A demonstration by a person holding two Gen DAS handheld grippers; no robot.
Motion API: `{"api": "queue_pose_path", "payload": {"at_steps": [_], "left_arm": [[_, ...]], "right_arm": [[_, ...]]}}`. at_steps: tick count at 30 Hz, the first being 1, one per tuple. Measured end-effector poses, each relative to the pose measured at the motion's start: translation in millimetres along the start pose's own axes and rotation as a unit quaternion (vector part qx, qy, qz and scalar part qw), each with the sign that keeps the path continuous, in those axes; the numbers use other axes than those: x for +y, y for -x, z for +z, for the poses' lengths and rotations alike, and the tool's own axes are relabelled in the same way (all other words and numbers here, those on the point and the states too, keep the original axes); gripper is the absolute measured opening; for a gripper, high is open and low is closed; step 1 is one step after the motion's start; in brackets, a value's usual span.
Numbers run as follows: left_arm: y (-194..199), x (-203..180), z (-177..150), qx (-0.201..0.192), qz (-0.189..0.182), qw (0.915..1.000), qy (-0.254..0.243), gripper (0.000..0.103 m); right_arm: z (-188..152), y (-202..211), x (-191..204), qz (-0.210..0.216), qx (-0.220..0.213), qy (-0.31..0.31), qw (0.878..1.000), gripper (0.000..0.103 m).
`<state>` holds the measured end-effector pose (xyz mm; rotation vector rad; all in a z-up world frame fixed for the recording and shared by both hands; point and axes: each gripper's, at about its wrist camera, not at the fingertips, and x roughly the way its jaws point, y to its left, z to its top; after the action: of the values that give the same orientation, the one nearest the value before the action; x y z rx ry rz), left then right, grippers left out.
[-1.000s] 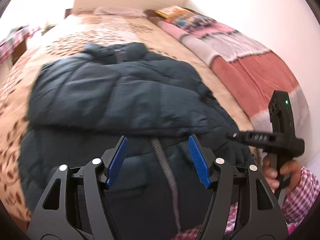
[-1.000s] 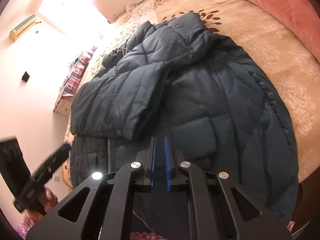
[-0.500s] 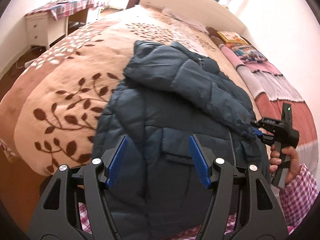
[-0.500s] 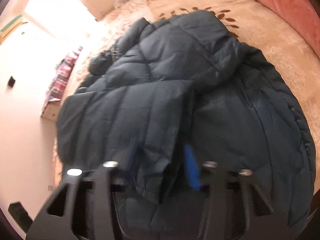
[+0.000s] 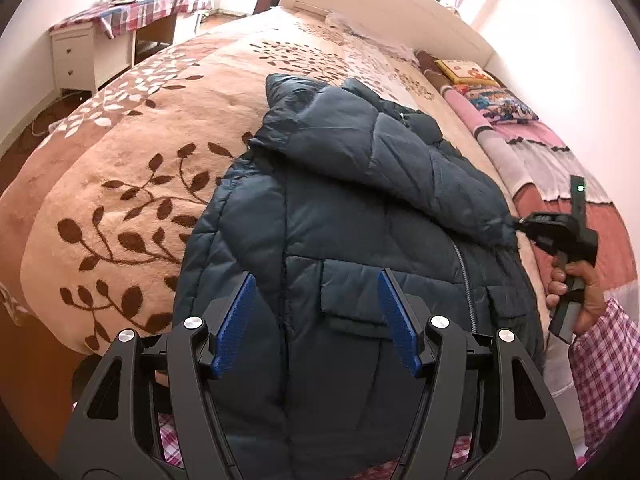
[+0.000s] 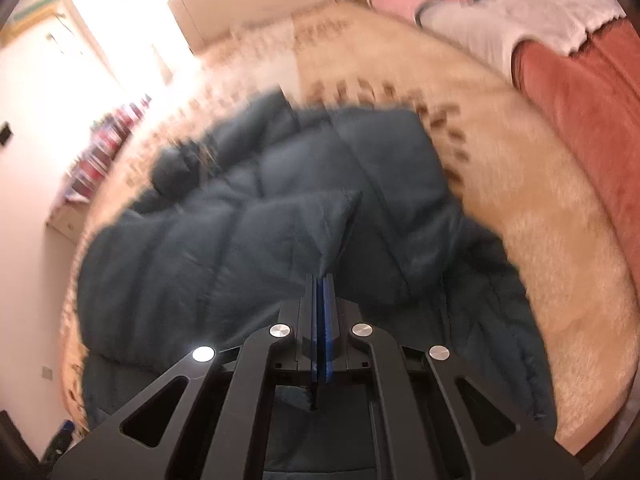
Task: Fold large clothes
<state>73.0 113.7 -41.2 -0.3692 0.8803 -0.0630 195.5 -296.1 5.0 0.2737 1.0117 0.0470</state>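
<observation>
Item: dark blue quilted jacket (image 5: 360, 208), spread on a bed (image 5: 132, 168) under a beige blanket with a brown leaf pattern, hem toward the near edge, one sleeve folded across the front. Left tool (image 5: 316, 320): blue pads standing wide apart above the jacket's flap pocket (image 5: 352, 296), nothing between them. Right tool (image 6: 320, 284): pads pressed together on the cuff end of the folded sleeve (image 6: 224, 252) (the left view shows its tip at the sleeve end, with a hand (image 5: 576, 292) in a pink checked sleeve gripping the handle). Also present: a white desk (image 5: 80, 52) with a checked cloth, a white headboard (image 5: 384, 4), folded quilts (image 5: 560, 168) along the far side.
</observation>
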Motion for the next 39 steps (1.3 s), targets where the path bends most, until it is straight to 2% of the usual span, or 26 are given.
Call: {"api": "queue_pose_path", "payload": {"at_steps": [2, 6, 11, 14, 21, 25, 29, 30, 31, 32, 33, 39], "left_arm": [[-0.3, -0.8, -0.4, 0.0, 0.005, 1.0, -0.006, 0.062], [-0.5, 3.1, 0.3, 0.003, 0.014, 0.9999, -0.001, 0.062], [1.7, 10.0, -1.2, 0.006, 0.024, 0.9997, 0.004, 0.062], [5.5, 13.6, -4.7, 0.009, 0.03, 0.9995, -0.001, 0.063], [16.0, 26.8, -16.6, 0.017, 0.046, 0.9988, -0.004, 0.064], [17.0, 33.6, -25.2, 0.027, 0.052, 0.9983, 0.001, 0.064], [17.6, 34.6, -32.9, 0.034, 0.054, 0.998, -0.005, 0.064], [17.9, 34.7, -34.9, 0.036, 0.054, 0.9979, -0.008, 0.064], [18.3, 35.0, -36.6, 0.038, 0.054, 0.9978, -0.01, 0.064], [18.8, 35.4, -38.4, 0.039, 0.054, 0.9977, -0.012, 0.064], [19.2, 35.5, -39.4, 0.04, 0.055, 0.9976, -0.013, 0.064], [23.6, 42.6, -47.8, 0.052, 0.057, 0.9969, -0.016, 0.064]], "right_arm": [[-9.7, -4.2, -2.6, 0.001, 0.008, -0.002, 1.0, 0.004], [-24.9, 13.7, -1.0, 0.015, -0.007, 0.011, 1.0, 0.004], [-45.7, 38.8, -1.8, -0.013, -0.027, 0.059, 0.998, 0.004], [-57.0, 48.7, -9.4, -0.009, -0.027, 0.059, 0.998, 0.004], [-96.4, 70.1, -28.8, 0.023, -0.003, 0.025, 0.999, 0.004], [-129.4, 74.7, -36.8, 0.02, 0.031, 0.022, 0.999, 0.004], [-153.3, 80.6, -44.0, 0.019, 0.046, 0.017, 0.999, 0.004], [-158.9, 82.0, -45.9, 0.023, 0.052, 0.014, 0.998, 0.013], [-164.9, 83.8, -48.4, 0.029, 0.056, 0.011, 0.998, 0.053], [-169.8, 87.2, -50.7, 0.032, 0.053, 0.006, 0.998, 0.071], [-174.6, 92.9, -52.9, 0.032, 0.038, 0.003, 0.999, 0.079], [-193.0, 111.6, -64.9, 0.004, 0.034, 0.025, 0.999, 0.078]]}}
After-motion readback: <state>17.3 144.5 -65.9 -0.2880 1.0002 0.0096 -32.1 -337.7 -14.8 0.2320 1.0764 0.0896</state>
